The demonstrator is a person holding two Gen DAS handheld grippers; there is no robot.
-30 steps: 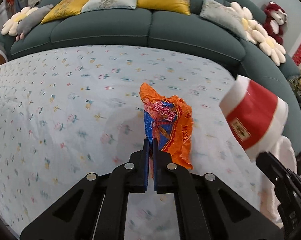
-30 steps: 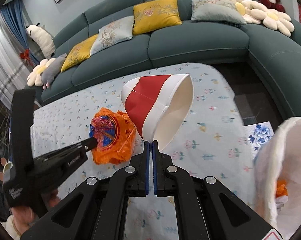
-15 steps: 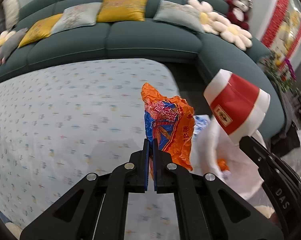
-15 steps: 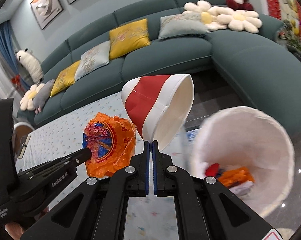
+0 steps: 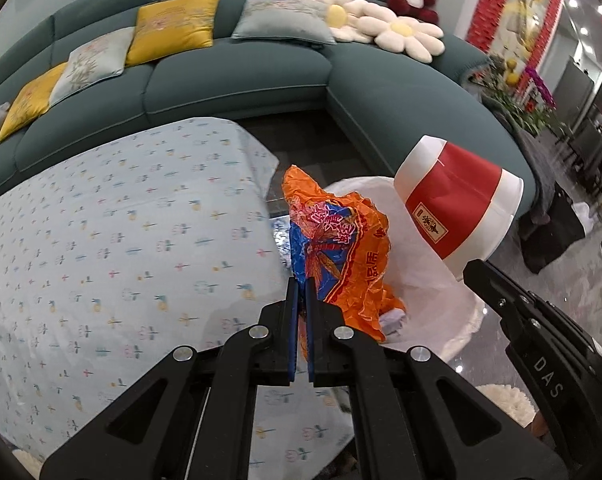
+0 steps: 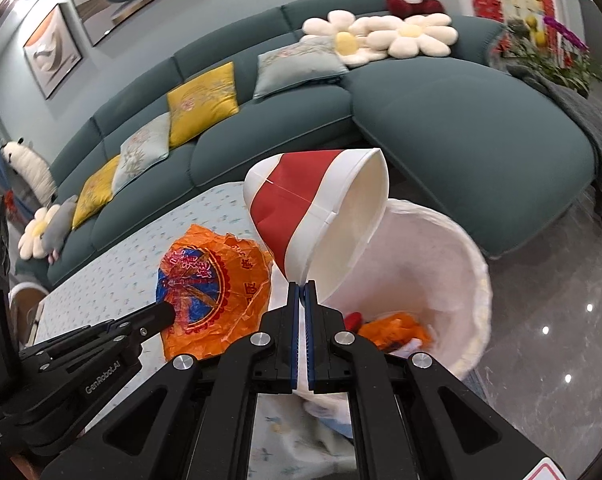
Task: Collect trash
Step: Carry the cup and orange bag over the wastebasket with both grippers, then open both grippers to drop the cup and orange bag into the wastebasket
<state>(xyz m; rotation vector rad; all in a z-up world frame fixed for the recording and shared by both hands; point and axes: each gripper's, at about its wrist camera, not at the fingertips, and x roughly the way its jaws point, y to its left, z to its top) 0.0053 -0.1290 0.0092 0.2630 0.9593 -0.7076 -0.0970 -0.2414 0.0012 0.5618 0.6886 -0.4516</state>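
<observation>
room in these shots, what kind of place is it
Most likely a home living room: a big teal sofa with cushions, framed art on the wall, and a lined bin beside a cloth-covered table.

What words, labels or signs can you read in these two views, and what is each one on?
"DAS" on the right gripper.
"GenRobot.AI" on the left gripper.
Red characters on the orange wrapper: too crumpled to read.
Small label on the red and white cup: too small to read.
</observation>
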